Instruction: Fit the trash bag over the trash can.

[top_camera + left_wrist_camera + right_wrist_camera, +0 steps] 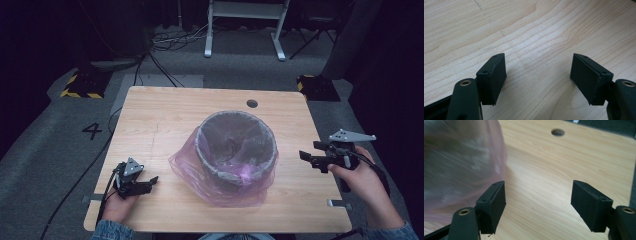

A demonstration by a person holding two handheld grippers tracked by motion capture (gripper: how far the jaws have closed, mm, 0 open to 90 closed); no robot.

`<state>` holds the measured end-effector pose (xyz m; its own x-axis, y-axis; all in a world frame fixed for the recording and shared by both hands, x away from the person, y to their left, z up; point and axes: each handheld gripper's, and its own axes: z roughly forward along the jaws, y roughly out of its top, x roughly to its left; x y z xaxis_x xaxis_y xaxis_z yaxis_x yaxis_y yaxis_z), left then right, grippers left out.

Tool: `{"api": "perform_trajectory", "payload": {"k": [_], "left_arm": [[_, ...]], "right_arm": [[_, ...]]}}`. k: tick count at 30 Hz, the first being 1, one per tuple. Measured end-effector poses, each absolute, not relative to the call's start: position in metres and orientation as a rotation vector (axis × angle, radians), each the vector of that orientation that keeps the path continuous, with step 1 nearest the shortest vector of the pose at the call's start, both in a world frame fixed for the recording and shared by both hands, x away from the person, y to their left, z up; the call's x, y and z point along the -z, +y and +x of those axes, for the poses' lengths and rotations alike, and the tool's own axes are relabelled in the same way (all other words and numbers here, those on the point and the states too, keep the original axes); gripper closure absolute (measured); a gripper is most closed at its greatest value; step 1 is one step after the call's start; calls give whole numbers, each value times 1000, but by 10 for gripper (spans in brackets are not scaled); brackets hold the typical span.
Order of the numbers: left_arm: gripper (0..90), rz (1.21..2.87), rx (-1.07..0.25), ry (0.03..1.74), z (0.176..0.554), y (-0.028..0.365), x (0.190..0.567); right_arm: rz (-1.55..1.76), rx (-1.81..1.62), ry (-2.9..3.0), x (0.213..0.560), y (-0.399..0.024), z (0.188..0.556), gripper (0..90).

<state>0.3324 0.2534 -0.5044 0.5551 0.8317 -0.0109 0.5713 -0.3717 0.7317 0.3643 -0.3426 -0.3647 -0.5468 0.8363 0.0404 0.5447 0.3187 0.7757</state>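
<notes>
— Two grippers, and neither is holding anything. The left gripper (150, 183) is resting low at the near left of the table (150, 115), jaws spread wide over bare wood. The right gripper (309, 156) is hanging by the right edge, jaws gaping too, pointing at the bin (236, 145).

— And the bin is sitting where?

— Mid-table, a bit toward the near side, upright. A pink bag (187, 167) is lining it, folded over the rim and spilling down the outside onto the wood, mostly on the left and front.

— How is that going to handle, you reckon?

— The bag is looking thin, soft and slippery; I'd guess it's weighing next to nothing and stretching or tearing if yanked. The bin itself is seeming stiff and light, so it's likely sliding or tipping if only one side gets tugged.

— So where to grab?

— I'm thinking pinch the loose film just under the rim, one gripper on each side, where it's bunching. In the right gripper view the bag (461, 160) is hanging just beside the left pad (492, 205), not between the jaws.
</notes>
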Motion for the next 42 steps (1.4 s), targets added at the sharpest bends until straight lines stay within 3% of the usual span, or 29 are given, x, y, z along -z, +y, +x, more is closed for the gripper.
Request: {"api": "perform_trajectory", "payload": {"k": [18, 35, 42], "left_arm": [[287, 2088, -477, 1122, 333, 254, 504], [286, 2090, -477, 1120, 333, 254, 504], [285, 2091, -477, 1120, 333, 254, 504]], "right_arm": [[1289, -980, 2249, 448, -359, 352, 266], [1244, -940, 2254, 495, -351, 343, 245], [1277, -971, 2210, 504, -351, 351, 151]]}}
